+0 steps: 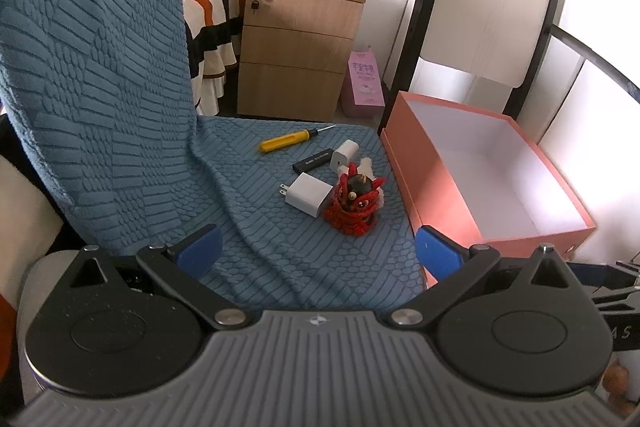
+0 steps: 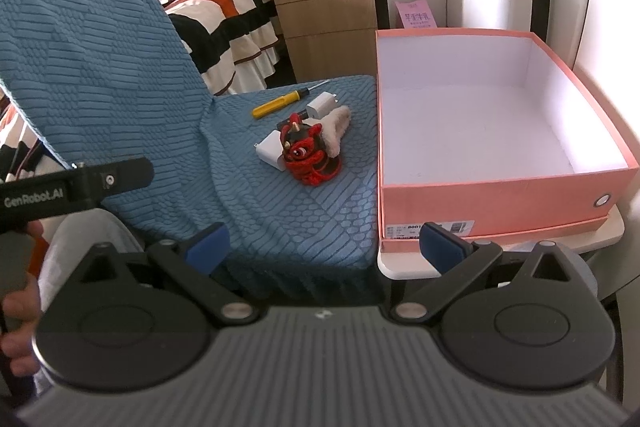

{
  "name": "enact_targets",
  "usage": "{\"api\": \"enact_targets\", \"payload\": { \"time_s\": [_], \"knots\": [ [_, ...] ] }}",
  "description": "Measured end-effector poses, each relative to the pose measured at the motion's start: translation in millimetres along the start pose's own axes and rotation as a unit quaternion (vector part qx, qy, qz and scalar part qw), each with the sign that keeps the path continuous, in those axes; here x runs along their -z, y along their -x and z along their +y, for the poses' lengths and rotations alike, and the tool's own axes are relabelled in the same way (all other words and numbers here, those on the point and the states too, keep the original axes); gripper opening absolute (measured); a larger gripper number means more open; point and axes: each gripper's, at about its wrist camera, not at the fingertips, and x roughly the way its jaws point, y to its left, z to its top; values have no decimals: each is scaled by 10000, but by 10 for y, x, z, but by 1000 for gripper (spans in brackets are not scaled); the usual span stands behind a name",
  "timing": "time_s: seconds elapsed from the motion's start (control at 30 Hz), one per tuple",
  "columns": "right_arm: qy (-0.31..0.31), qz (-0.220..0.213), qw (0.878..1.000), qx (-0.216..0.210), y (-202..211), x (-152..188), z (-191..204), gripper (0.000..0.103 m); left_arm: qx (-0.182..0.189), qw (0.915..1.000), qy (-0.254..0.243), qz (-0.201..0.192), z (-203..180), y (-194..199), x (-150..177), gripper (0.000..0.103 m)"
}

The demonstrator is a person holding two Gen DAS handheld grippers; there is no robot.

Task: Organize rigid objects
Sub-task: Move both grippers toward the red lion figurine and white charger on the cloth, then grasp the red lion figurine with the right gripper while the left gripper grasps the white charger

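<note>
On a blue-covered chair seat (image 1: 304, 251) lie a yellow screwdriver (image 1: 285, 140), a small white charger (image 1: 344, 155), a black USB stick (image 1: 313, 161), a larger white plug adapter (image 1: 309, 194) and a red lion toy (image 1: 354, 201). The same items show in the right wrist view: screwdriver (image 2: 276, 103), adapter (image 2: 269, 150), toy (image 2: 310, 155). An open pink box (image 1: 432, 195) (image 2: 480, 193) stands empty to the right. My left gripper (image 1: 318, 253) is open and empty, short of the items. My right gripper (image 2: 325, 245) is open and empty, over the seat's front edge.
A wooden drawer cabinet (image 1: 298, 43) stands behind the chair, a striped bed (image 2: 224, 19) to its left. A folded white chair (image 1: 488, 7) leans behind the box. A pink carton (image 1: 362, 85) sits on the floor. The left gripper's handle (image 2: 76, 187) shows at the left.
</note>
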Motion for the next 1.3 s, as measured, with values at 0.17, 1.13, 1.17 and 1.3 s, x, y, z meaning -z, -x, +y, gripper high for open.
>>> {"api": "enact_targets", "payload": {
  "time_s": [0.17,1.13,1.17,1.3],
  "knots": [
    [-48,-94,9999,114,-75,-56,-61,103,-53,10000,-9,-48,85,-92,-29,103],
    [209,-579,9977,-286,-896,-400,161,74,8,9992,325,233,641,-1463,200,103],
    [235,-617,9974,-284,-933,-407,175,74,84,9991,338,230,646,-1503,184,103],
    [353,-590,9972,-292,-1112,-424,212,68,208,9990,371,161,663,-1632,112,102]
  ]
}}
